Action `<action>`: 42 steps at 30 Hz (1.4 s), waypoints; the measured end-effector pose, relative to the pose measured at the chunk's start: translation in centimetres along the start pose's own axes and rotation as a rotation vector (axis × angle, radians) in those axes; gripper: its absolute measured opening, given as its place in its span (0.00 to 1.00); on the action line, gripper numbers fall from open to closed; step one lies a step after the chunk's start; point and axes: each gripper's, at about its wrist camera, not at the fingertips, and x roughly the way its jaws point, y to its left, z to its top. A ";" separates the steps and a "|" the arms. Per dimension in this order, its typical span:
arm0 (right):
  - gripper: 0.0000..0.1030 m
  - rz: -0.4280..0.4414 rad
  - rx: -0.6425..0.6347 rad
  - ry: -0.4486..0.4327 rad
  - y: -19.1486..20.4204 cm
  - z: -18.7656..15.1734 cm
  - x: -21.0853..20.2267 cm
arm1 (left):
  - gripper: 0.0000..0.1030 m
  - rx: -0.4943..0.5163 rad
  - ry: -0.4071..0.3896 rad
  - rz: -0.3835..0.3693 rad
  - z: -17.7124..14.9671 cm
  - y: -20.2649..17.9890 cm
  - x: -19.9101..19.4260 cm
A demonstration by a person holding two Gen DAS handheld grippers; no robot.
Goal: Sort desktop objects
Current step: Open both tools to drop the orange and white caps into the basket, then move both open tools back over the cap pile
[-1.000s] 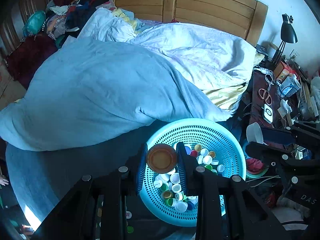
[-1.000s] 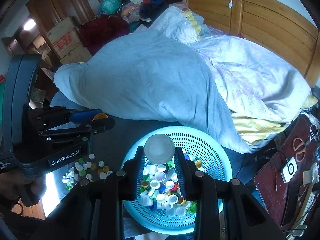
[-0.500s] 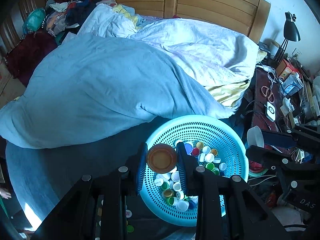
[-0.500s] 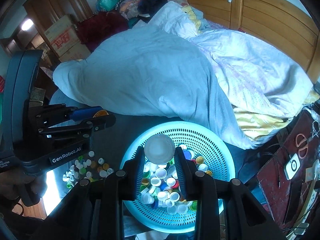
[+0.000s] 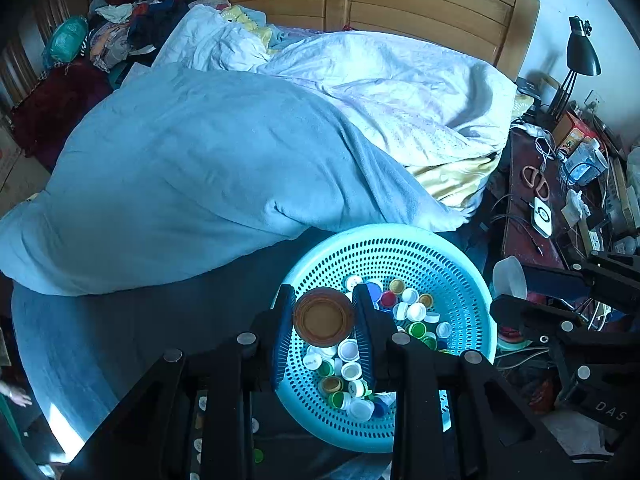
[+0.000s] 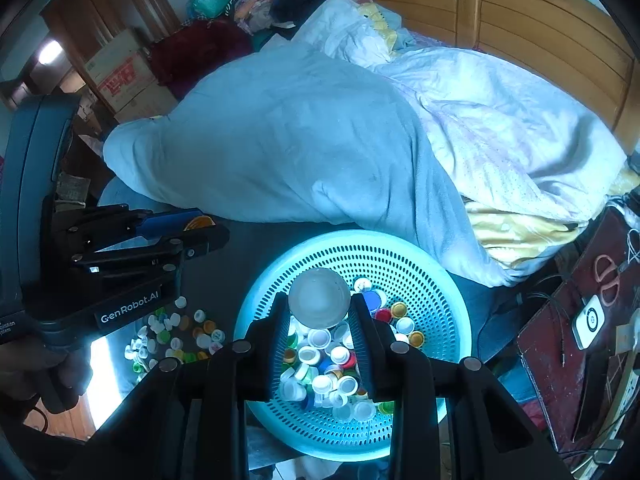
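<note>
Left gripper: my jaws are clamped on a brown lid, broad face toward the camera, held above the near-left part of the basket.
Right gripper: my jaws are pinched on a frosted white lid, also carried over the basket.
Basket: turquoise, perforated, round; it sits on a dark surface below both grippers, at the foot of the blue blanket.
Basket contents: a mixed heap of small bottle caps, white, green, red, blue and yellow, piled in the bottom.
Loose caps: a scatter lies on the dark surface left of the basket, under my left gripper as the right camera sees it.
Work done: in my judgement a good share of the caps is already gathered in the basket.
Work in hand: both lids look ready for release into the basket; neither is let go yet.
Work left: the two releases, then the loose scatter beside the basket; I cannot tell whether sorting by colour is also wanted.
Surroundings: cluttered side table to the right, well apart from the work.
</note>
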 end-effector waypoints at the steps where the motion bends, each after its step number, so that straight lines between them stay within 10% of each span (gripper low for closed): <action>1: 0.32 -0.003 0.001 -0.003 -0.1 -0.1 -0.2 | 0.24 -0.004 -0.003 -0.001 0.0 -0.1 0.0; 4: 0.38 -0.008 -0.003 -0.003 -0.3 -0.1 -0.3 | 0.25 -0.011 -0.010 0.005 -0.1 -0.3 -0.1; 7: 0.74 -0.038 -0.008 -0.038 -0.3 -0.1 -1.0 | 0.54 -0.031 -0.018 0.012 -0.3 -0.1 -0.2; 18: 0.75 0.025 -0.115 0.051 3.5 0.2 1.6 | 0.55 -0.229 -0.039 0.018 -4.7 6.5 0.1; 28: 0.75 0.160 -0.454 0.284 17.8 -2.1 10.1 | 0.55 -0.847 0.096 0.319 -33.6 27.6 3.4; 34: 0.75 0.234 -0.618 0.389 27.1 -6.4 13.8 | 0.55 -1.262 0.154 0.344 -51.3 35.1 3.8; 42: 0.75 0.236 -0.701 0.517 29.9 -10.6 17.4 | 0.55 -1.304 0.081 0.236 -53.9 35.2 7.8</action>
